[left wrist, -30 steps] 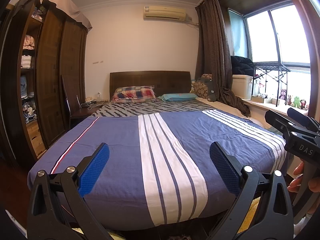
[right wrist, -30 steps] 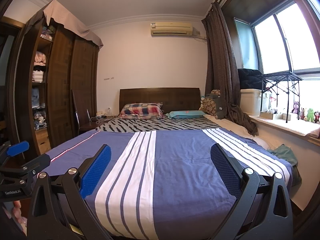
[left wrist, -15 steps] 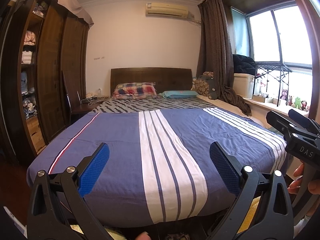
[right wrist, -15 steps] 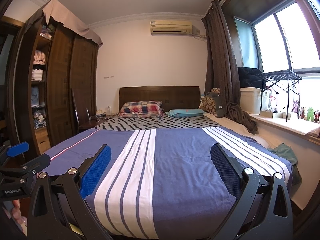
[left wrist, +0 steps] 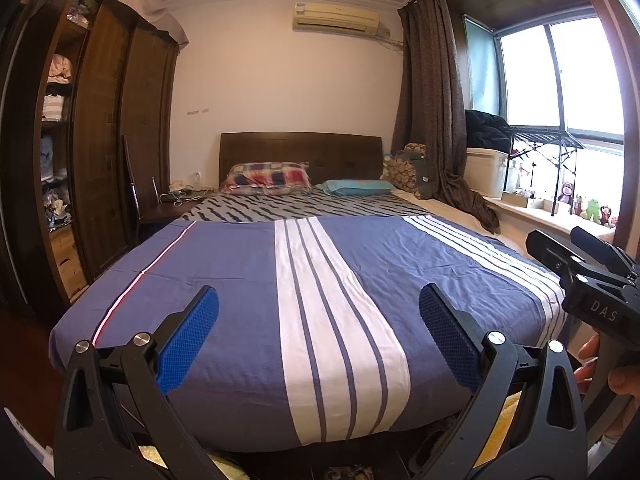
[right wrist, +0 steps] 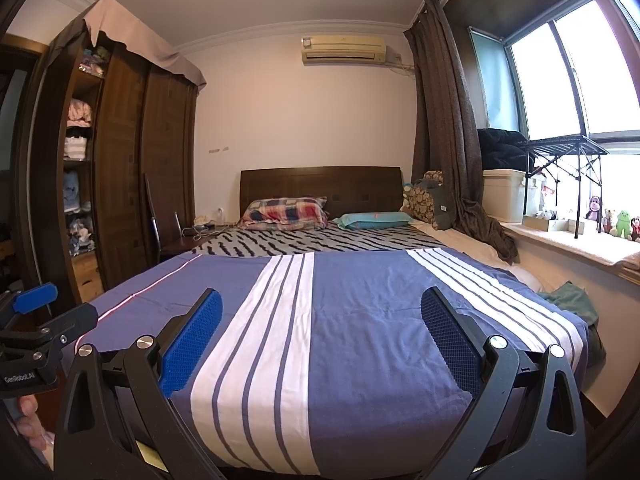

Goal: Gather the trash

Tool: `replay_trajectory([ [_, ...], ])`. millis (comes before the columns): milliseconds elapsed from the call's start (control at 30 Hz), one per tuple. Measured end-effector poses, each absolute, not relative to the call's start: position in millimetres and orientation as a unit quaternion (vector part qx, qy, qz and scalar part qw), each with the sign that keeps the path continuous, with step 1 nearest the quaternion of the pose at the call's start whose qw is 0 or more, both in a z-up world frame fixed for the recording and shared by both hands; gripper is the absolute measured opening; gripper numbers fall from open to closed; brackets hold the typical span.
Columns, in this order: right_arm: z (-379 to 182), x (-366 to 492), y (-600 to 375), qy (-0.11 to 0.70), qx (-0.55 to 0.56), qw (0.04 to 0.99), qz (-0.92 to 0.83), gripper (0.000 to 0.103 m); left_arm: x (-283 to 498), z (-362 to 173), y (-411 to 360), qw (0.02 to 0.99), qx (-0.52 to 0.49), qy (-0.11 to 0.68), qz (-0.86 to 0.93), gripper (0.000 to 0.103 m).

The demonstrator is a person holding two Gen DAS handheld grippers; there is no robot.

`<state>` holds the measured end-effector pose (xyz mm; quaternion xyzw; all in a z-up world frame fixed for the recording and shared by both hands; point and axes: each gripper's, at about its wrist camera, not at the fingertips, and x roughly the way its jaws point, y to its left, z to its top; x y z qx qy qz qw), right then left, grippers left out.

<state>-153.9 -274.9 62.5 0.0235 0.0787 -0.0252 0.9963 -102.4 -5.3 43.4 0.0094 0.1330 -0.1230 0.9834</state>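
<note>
Bedroom with a wide bed (left wrist: 320,320) filling the centre of both views, under a blue cover with white stripes; two pillows (left wrist: 268,174) lie at the dark headboard in the middle of the frame, a tall wardrobe (left wrist: 108,140) stands at the left, and a curtained window (right wrist: 560,80) fills the upper right. Both pairs of tongs point at the foot of the bed from the bottom of the frame. The left tongs (left wrist: 318,322) are spread wide with nothing between the blue pads, and the right tongs (right wrist: 320,326) are likewise spread and hold nothing. No clear piece of trash shows on the cover. Small unclear bits lie on the floor under the bed's near edge at the bottom of the left view, but I cannot tell what they are. By my reading the task has barely begun: nothing is picked up, no bin or bag is in sight, and the trash itself is not yet found
</note>
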Motion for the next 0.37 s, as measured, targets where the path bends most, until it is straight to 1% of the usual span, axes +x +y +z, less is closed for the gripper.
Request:
replay_trajectory([
  [367, 58, -147, -273, 0.083, 0.019, 0.996, -0.032, 0.1, -91, 40, -4, 0.981, 0.005, 0.143, -0.133, 0.095],
])
